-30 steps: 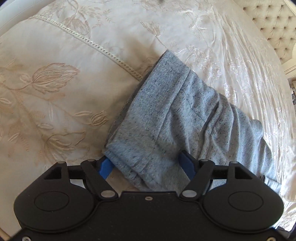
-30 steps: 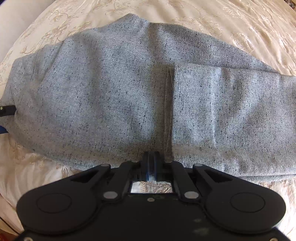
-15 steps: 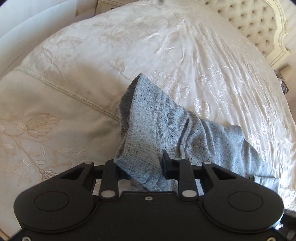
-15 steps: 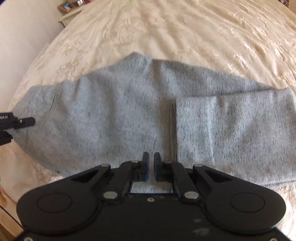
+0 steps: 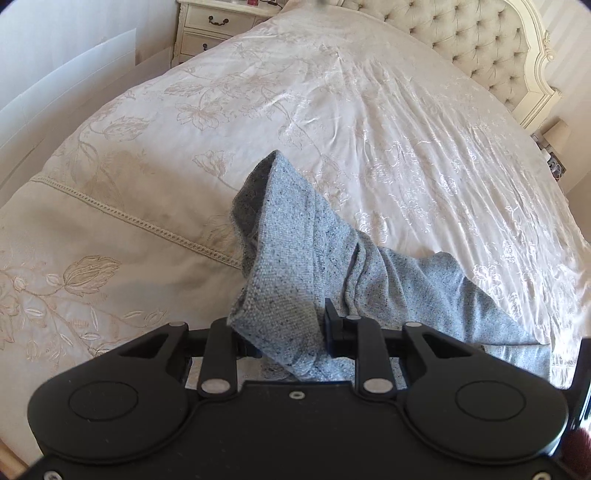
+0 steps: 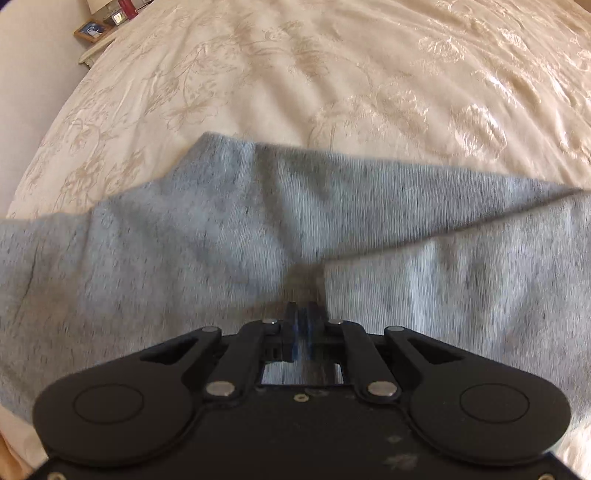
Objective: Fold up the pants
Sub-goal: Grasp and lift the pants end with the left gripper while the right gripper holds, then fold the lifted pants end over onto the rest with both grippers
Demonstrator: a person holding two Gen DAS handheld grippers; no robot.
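Left hand-held gripper (image 5: 290, 338): we see its two fingers closed in on a thick bunch of the grey pants (image 5: 295, 266); the cloth fills the gap between them and rises off the bed toward 12 o'clock in the left wrist view.

Right hand-held gripper (image 6: 303, 325): its fingers stand almost together, with a thin fold of the grey pants (image 6: 229, 251) pinched between the blue pads (image 6: 295, 334); the cloth puckers to a point right at the fingertips.

Pants, left wrist view: from the grip the fabric runs off toward 4 o'clock and lies on the bed, its far end leaving the picture at the right edge.

Pants, right wrist view: they spread wide from 9 o'clock to 3 o'clock, one layer folded over another on the right side. The picture is blurred, so we cannot read seams.

Bed: cream embroidered bedspread (image 5: 369, 129) under the pants, with a lace-trimmed band at 9 o'clock.

Headboard (image 5: 480, 48): tufted, at 1 o'clock.

Nightstand (image 5: 210, 29): at 11 o'clock beside the bed.
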